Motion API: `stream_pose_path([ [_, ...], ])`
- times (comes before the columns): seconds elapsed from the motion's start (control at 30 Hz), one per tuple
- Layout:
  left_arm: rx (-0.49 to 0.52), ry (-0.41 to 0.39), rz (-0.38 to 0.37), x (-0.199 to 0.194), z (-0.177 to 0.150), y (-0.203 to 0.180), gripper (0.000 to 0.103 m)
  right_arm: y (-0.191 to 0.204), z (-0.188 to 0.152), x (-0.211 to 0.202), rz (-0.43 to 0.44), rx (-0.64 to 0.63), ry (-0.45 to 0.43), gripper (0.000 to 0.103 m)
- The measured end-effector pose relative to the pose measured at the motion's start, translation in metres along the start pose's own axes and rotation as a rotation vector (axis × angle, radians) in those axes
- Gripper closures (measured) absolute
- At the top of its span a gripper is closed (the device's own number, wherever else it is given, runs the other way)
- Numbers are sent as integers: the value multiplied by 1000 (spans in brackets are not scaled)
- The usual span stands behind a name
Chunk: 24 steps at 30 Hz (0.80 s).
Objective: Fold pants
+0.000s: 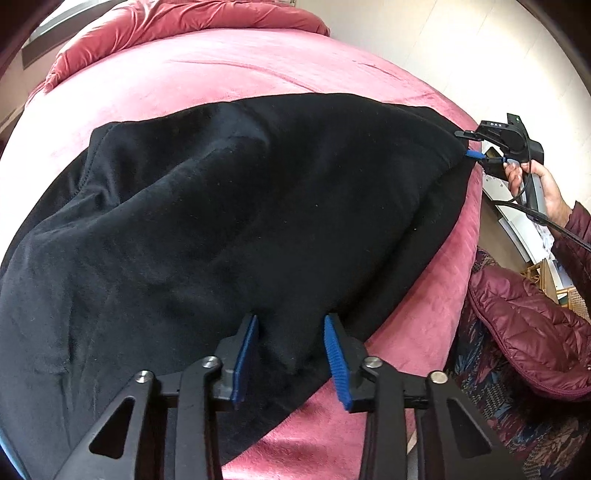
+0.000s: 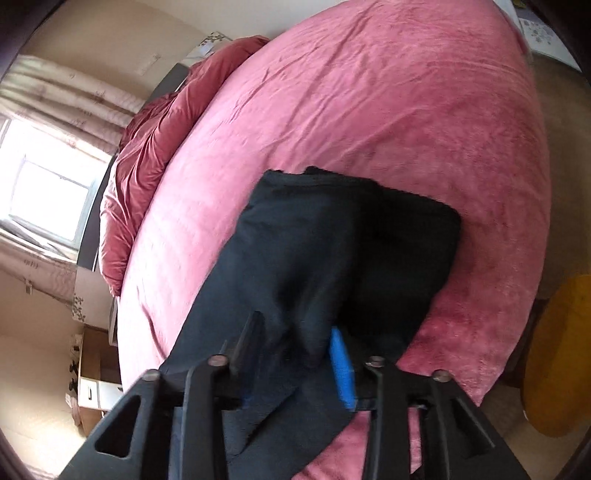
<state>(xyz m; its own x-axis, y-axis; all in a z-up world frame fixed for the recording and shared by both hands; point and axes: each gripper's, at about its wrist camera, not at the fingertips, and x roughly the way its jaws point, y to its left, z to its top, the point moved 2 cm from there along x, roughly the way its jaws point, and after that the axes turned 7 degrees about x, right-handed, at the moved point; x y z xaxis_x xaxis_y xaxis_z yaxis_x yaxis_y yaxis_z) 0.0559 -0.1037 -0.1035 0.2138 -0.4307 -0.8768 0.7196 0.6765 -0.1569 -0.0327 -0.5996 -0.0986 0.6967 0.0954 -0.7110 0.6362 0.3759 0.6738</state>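
While the black pants [image 1: 229,206] lie in a bunched, folded heap on the pink bed [image 1: 221,70], much of them runs out of the left wrist view at its left and lower edges, so their full outline cannot be made out. Left of the pants in the right wrist view, a bright window [image 2: 44,188] with pale curtains is washed out, and cardboard boxes [image 2: 92,369] beside the bed's edge are too blurred to read. A rumpled red duvet [image 1: 177,22] sits at the far end of the bed, beyond the pants. Nearest the camera, the left gripper [image 1: 291,321] has its blue pads [image 1: 245,354] apart, a raised fold of the pants between them but not pinched. In its own blurred view the right gripper [image 2: 295,325] also stands parted over the pants' edge, cloth lying between the fingers without a firm grip that can be seen. To the right of the pants, the same gripper shows from the left wrist camera at the cloth's far corner, carried by a hand [image 1: 535,184] in a maroon puffer sleeve [image 1: 576,236], a black cable trailing from it. Small white lettering on that gripper's body is too tiny to read. Right of the bed lies a yellow rug [image 2: 561,354], cut off by the frame.
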Motion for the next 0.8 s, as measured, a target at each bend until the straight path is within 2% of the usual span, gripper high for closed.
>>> stream_pose_path([
  [0.1,-14,-21,1,-3,-3,3,88,7,1,5,-27,-9,-6,64],
  [0.17,-17,-37,-3,-7,-4,5,94,11,4,8,-47,-15,-11,65],
  [0.23,-16,-49,-5,-10,-5,4,95,18,8,11,-69,-28,-18,83],
  [0.3,-6,-69,-10,-17,-5,4,96,26,14,11,-88,-50,-32,93],
  [0.33,-4,-82,-14,-22,-5,5,96,29,16,9,-92,-58,-40,94],
  [0.53,-24,-159,-73,-56,-6,15,97,54,22,-19,-68,-149,-97,96],
  [0.6,-29,-168,-101,-63,-9,16,97,51,18,-26,-79,-161,-106,96],
  [0.73,-26,-148,-136,-63,-11,11,97,31,11,-36,-102,-139,-108,96],
  [0.8,-20,-122,-112,-56,-15,9,97,16,7,-35,-116,-119,-93,96],
])
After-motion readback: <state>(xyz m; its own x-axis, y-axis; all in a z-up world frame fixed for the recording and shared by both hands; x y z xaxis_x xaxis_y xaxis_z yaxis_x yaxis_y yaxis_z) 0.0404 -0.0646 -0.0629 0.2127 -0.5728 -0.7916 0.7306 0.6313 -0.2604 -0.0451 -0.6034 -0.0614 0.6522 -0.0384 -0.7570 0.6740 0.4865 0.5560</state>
